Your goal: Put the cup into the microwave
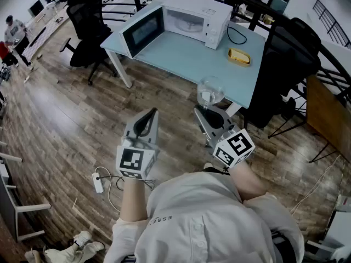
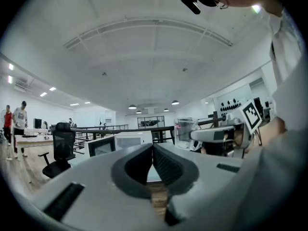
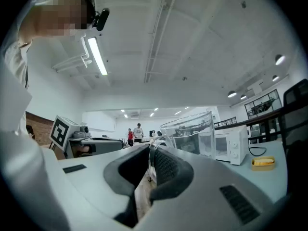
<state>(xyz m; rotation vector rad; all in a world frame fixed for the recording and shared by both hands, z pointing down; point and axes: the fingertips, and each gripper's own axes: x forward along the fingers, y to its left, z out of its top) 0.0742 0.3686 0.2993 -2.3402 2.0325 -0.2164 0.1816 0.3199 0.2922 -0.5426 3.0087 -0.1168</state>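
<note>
A clear glass cup [image 1: 210, 92] hangs in the air in front of the table, level with my right gripper [image 1: 203, 110], which is shut on its handle. In the right gripper view the cup [image 3: 190, 134] stands upright just past the jaws, the thin glass handle pinched between the pads. The white microwave [image 1: 193, 19] sits at the back of the light blue table [image 1: 186, 56] with its door [image 1: 143, 30] swung wide open to the left. My left gripper [image 1: 152, 113] is shut with nothing in it, left of the cup and apart from it.
A yellow object [image 1: 239, 56] lies on the table right of the microwave, beside a black cable. Black office chairs stand at the table's left [image 1: 85, 29] and right [image 1: 285, 64]. A white power strip [image 1: 98, 182] lies on the wooden floor. People stand far off.
</note>
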